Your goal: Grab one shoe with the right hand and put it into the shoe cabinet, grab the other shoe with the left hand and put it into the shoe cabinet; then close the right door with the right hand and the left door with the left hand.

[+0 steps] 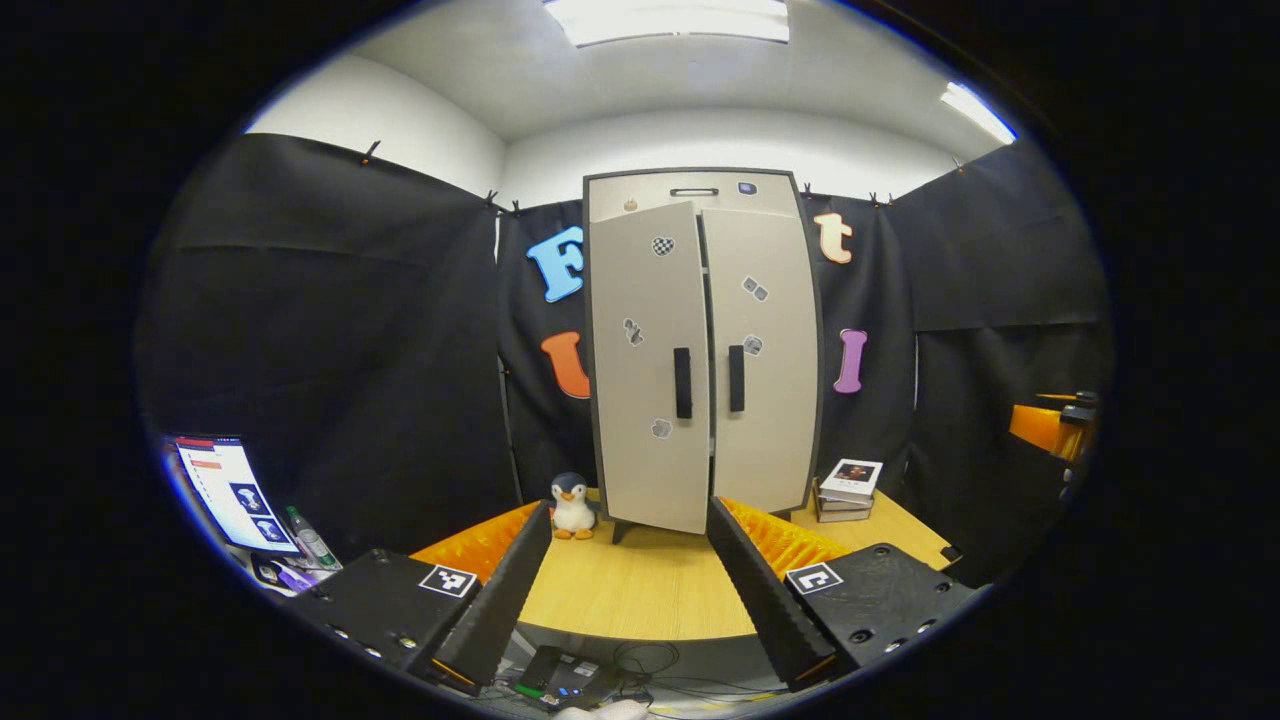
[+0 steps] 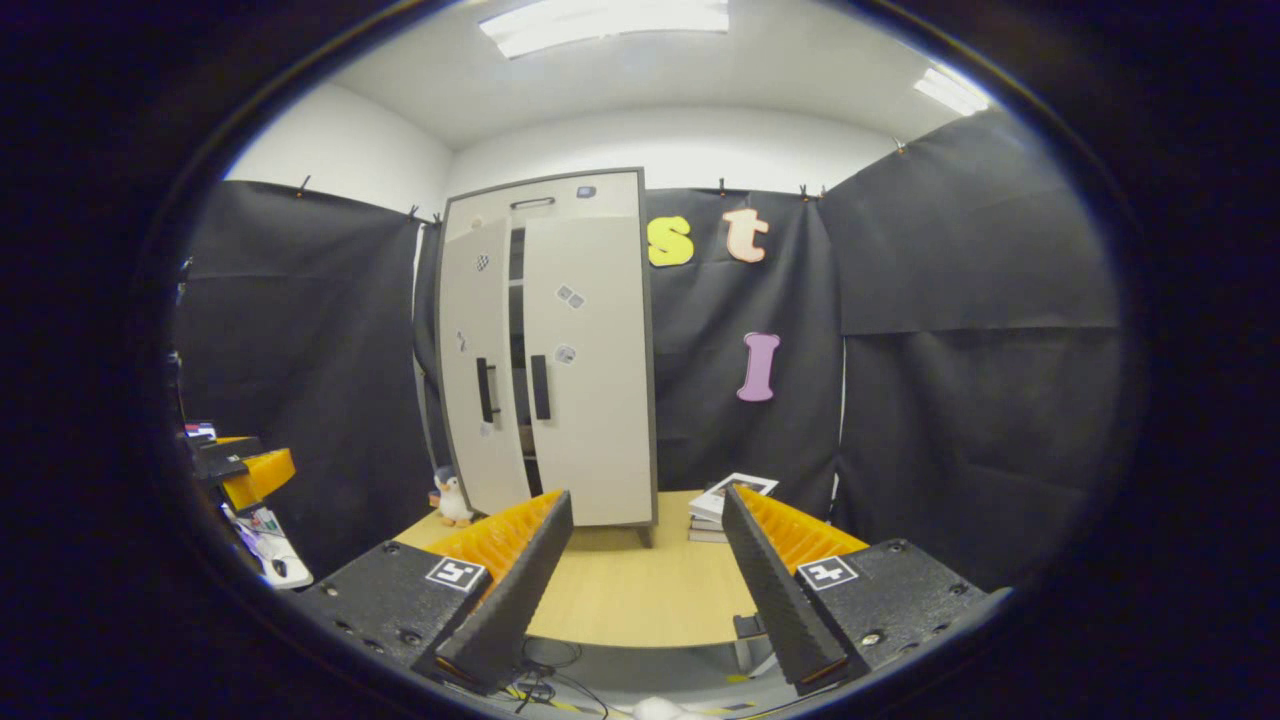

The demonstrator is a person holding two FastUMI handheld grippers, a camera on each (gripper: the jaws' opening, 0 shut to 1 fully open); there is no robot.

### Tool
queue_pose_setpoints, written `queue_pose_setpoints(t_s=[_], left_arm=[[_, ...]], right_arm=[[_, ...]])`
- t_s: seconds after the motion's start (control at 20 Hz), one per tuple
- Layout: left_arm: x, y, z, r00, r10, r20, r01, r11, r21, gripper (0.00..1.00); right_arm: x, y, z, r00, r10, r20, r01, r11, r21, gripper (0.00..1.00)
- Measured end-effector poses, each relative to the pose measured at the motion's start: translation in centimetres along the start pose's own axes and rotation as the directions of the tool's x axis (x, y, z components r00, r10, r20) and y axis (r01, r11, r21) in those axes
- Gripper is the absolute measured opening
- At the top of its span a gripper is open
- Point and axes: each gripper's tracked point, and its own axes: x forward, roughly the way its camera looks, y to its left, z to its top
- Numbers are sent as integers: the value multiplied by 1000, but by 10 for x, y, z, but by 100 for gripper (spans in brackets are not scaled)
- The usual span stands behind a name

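monitor (image 1: 225,490): lower left of the left gripper view, flat glossy panel, not my concern
penguin toy (image 1: 572,505): soft plush, sits on the table just left of the cabinet foot; I could knock it swinging in toward the left door
left gripper (image 1: 630,590): bottom centre of its view, spread apart, nothing between the ridged wedge fingers
left door (image 1: 648,365): centre, smooth matte panel with stickers and a dark bar handle, ajar; pushing off-centre may make it bounce back
shoe cabinet (image 2: 545,350): left of centre in the right gripper view, tall, rounded corners, dark gap between doors; shoes can't be made out, presumably inside
right door (image 2: 588,365): looks nearly flush
right gripper (image 2: 645,590): bottom centre, released, empty
books (image 2: 725,497): stacked flat right of the cabinet; risk of clipping them
table (image 2: 640,590): pale wood grain
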Motion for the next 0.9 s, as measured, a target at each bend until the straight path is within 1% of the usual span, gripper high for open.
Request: queue_pose_setpoints(t_s=[0.15, 0.3, 0.4, 0.5, 0.6, 0.75, 0.9], left_arm=[[0, 5, 6, 999, -37, 17, 38, 999, -18, 96], [5, 16, 8, 997, -66, 26, 67, 998, -11, 96], [11, 23, 11, 996, -78, 52, 78, 997, 3, 96], [15, 28, 6, 995, -86, 43, 86, 996, 2, 96], [19, 28, 7, 994, -99, 45, 99, 995, -3, 96], [26, 29, 7, 995, -93, 44, 93, 996, 4, 96], [25, 25, 5, 995, -89, 47, 89, 996, -11, 96]], right_arm=[[-5, 7, 5, 999, -36, 23, 35, 999, 7, 98], [-5, 14, 4, 998, -63, 30, 63, 998, -6, 98], [-4, 20, 6, 996, -78, 47, 78, 997, -1, 98], [-5, 24, 1, 995, -91, 40, 90, 996, 7, 98], [-4, 30, 1, 995, -88, 38, 88, 996, 13, 99], [-2, 36, -1, 997, -76, 28, 76, 997, 0, 99], [1, 36, -2, 997, -64, 36, 65, 998, -14, 98]])
